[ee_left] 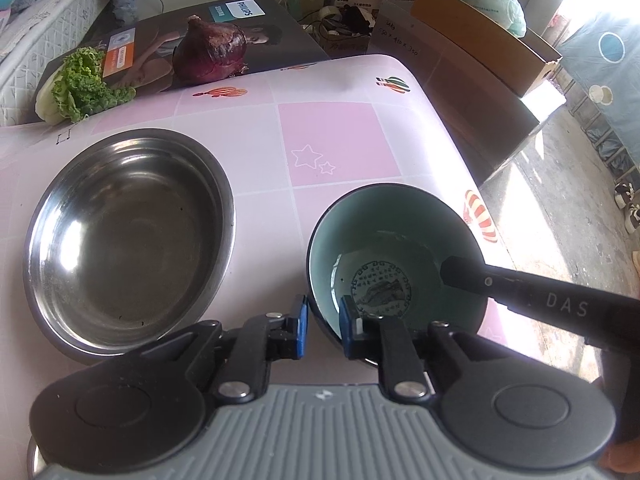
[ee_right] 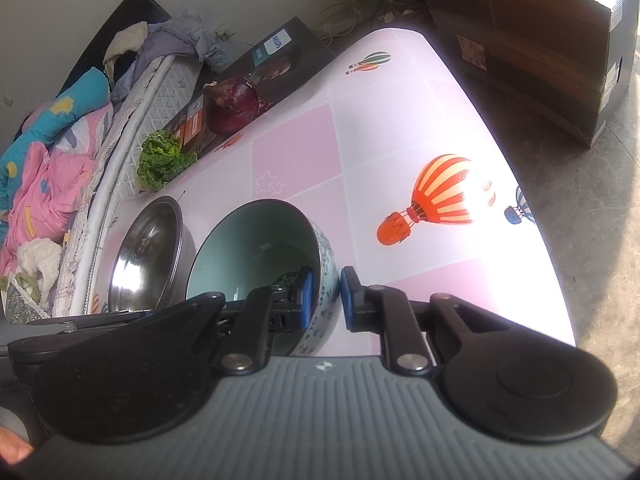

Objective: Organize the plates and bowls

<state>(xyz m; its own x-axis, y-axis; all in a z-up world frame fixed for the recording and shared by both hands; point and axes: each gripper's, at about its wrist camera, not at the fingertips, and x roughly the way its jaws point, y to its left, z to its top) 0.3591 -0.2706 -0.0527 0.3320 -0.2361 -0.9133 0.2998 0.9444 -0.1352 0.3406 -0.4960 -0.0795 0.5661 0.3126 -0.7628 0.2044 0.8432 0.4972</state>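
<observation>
Ceramic bowl (ee_left: 394, 264): upright on the pink checked tabletop (ee_left: 336, 148), pale green inside with a dark printed medallion at the bottom — blue-and-white pattern on its outer wall in the right wrist view.
Steel bowl (ee_left: 128, 236): just beside the ceramic bowl, on its left in the left wrist view, upright, nothing in it.
Left claw (ee_left: 323, 326): straddles the ceramic bowl's near rim, one blue pad outside and one inside; whether the pads press the wall I cannot tell.
Right claw (ee_right: 325, 300): clenched on the ceramic bowl's rim at the opposite side — one pad inside, one against the patterned outer wall.
Red onion (ee_left: 210, 54): well beyond the ceramic bowl, resting on a dark printed box (ee_left: 256, 28) at the tabletop's far edge.
Leafy green (ee_left: 86, 84): beside that box, past the steel bowl.
Cardboard boxes (ee_left: 476, 40): on the floor beyond the tabletop, far from the ceramic bowl.
</observation>
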